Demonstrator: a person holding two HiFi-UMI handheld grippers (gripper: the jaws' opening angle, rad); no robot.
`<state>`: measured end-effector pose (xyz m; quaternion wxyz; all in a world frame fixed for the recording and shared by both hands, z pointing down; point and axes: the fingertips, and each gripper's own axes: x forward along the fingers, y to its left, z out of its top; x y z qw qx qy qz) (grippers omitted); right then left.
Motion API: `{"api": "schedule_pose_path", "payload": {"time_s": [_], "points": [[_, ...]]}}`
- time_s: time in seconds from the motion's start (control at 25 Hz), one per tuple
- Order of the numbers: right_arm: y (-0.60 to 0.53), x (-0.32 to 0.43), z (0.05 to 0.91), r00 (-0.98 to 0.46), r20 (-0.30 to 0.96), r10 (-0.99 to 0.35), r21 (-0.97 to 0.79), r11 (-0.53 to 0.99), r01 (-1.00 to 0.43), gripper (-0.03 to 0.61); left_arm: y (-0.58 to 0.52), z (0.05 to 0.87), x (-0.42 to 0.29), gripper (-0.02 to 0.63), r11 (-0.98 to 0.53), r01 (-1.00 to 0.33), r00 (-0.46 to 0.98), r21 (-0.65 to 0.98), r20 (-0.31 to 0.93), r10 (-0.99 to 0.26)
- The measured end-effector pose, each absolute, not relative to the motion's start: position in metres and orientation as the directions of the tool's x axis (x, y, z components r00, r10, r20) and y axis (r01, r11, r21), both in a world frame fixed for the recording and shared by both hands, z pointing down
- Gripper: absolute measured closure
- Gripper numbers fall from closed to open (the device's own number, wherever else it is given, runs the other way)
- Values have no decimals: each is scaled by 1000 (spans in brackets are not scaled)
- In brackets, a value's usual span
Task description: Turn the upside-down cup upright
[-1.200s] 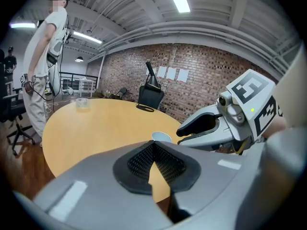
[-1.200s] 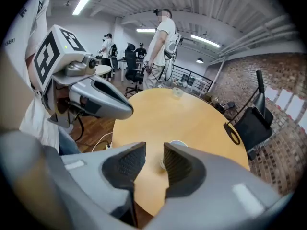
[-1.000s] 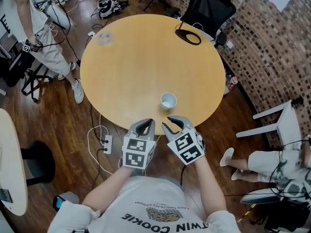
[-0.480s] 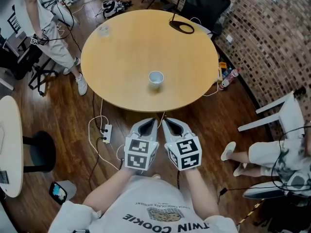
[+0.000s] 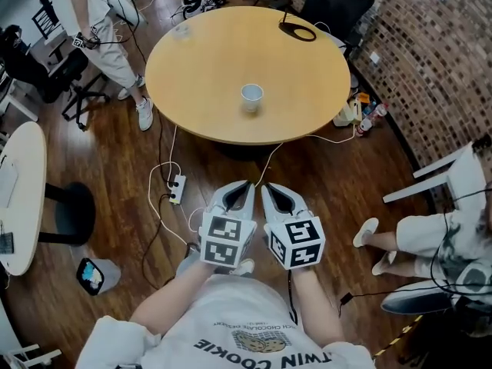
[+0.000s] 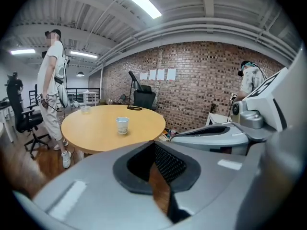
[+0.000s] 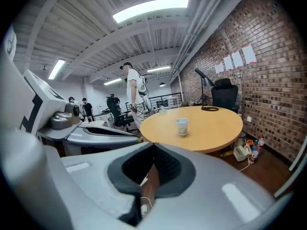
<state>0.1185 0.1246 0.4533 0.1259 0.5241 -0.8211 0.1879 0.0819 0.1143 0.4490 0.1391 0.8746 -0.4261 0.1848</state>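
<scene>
Honey-coloured wood is forming the top of the round desk (image 5: 200,83), and the white paper cup (image 5: 251,96) is standing on it upright, mouth up, near the middle and a little toward the person's side. Nothing is touching the cup. A faint print is showing on its side in the right gripper view, too small to read.

Both grippers are hanging side by side over the dark plank floor (image 5: 115,167), just in front of the person's chest and well apart from the desk. The left gripper (image 5: 246,184) is pressing its jaws together on nothing. The right gripper (image 5: 266,187) is doing the same, its jaws meeting with only floor showing behind them. Each is pointing toward the desk, with the cup far ahead.

Each gripper's cube is carrying black-and-white square markers, without words. The person's pale T-shirt (image 5: 231,321) is showing the words "TWIN COOKIE", upside down in the head view.

A black ring (image 5: 297,31) is lying at the desk's far edge. White sheets (image 6: 158,74) are hanging on the brick wall (image 6: 201,80), too distant to read. A power strip (image 5: 177,190) is lying on the floor.
</scene>
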Motion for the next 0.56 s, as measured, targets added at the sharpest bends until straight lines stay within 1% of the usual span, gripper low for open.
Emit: {"api": "schedule_pose_path", "payload": {"time_s": [0.28, 0.56], "points": [[152, 104, 457, -416, 399, -817, -191, 370, -909, 575, 143, 452, 65, 607, -592, -802, 560, 86, 453, -693], [151, 95, 448, -417, 405, -814, -186, 373, -909, 575, 145, 444, 60, 607, -597, -797, 566, 94, 460, -684]]}}
